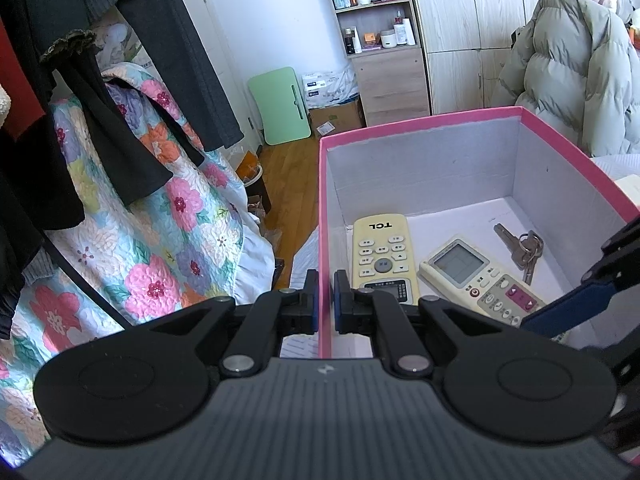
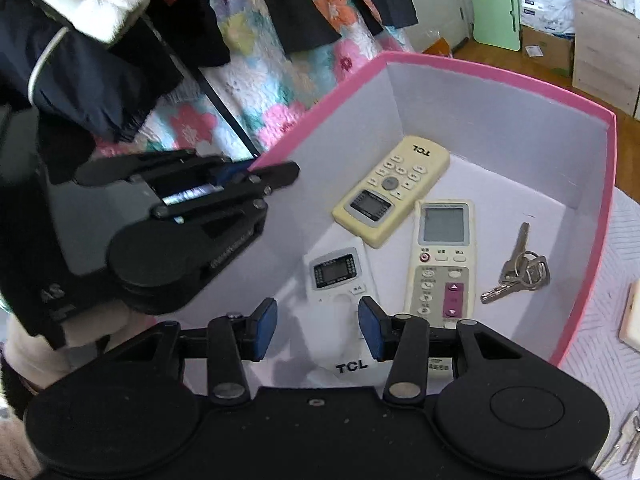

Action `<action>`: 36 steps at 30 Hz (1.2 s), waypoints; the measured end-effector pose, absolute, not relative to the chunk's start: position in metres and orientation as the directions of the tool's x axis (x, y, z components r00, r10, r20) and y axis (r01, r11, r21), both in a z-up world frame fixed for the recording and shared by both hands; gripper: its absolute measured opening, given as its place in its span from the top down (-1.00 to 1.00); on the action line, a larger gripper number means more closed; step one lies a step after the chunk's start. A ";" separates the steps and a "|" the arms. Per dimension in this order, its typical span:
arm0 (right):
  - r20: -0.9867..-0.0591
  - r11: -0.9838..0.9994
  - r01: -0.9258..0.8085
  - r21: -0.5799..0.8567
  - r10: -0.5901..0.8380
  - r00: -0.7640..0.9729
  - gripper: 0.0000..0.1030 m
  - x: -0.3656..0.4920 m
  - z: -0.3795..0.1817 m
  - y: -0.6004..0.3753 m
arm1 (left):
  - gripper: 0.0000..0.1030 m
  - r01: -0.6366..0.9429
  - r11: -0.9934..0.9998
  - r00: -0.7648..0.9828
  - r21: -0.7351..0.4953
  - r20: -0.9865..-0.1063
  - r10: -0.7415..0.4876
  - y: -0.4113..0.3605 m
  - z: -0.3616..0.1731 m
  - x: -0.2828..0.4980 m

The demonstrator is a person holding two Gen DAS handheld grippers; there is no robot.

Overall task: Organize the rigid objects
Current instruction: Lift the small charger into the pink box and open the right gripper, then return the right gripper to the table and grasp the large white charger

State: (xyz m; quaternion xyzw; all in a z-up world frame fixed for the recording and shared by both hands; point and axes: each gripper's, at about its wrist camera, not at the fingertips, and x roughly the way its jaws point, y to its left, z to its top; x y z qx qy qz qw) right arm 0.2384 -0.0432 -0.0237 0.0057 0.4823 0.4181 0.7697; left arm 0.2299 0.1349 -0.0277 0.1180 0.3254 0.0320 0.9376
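Note:
A pink box (image 1: 420,124) with white inner walls holds a cream TCL remote (image 1: 382,260), a grey-white remote with purple buttons (image 1: 480,280) and a bunch of keys (image 1: 524,248). My left gripper (image 1: 326,300) is shut on the box's near left wall, one pad on each side. In the right wrist view the box (image 2: 500,72) shows the cream remote (image 2: 394,188), the purple-button remote (image 2: 442,260) and the keys (image 2: 520,272). My right gripper (image 2: 318,326) reaches into the box, shut on a white TCL remote (image 2: 338,276). The left gripper (image 2: 248,170) clamps the rim at left.
A floral quilt (image 1: 160,240) and dark hanging clothes (image 1: 100,120) crowd the left side. A green folding table (image 1: 280,104), shelves (image 1: 372,20) and a padded coat (image 1: 572,72) stand beyond the box. A cream object (image 2: 632,316) lies right of the box.

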 end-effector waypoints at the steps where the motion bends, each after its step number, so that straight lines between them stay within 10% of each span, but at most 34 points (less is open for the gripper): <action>1: -0.729 0.652 -0.628 0.425 0.658 0.190 0.01 0.241 -0.022 -0.046 | 0.89 0.016 0.970 0.786 0.244 -0.602 0.139 0.135 -0.028 0.230; 13: -0.689 0.798 -0.518 0.309 0.563 0.457 -0.03 0.219 0.027 -0.172 | 0.88 0.022 0.965 0.785 0.261 -0.602 0.145 0.134 -0.025 0.230; 36: -0.779 0.985 -0.170 0.040 0.137 0.611 -0.39 0.240 -0.072 -0.288 | 0.88 0.024 0.958 0.793 0.287 -0.588 0.157 0.127 -0.027 0.229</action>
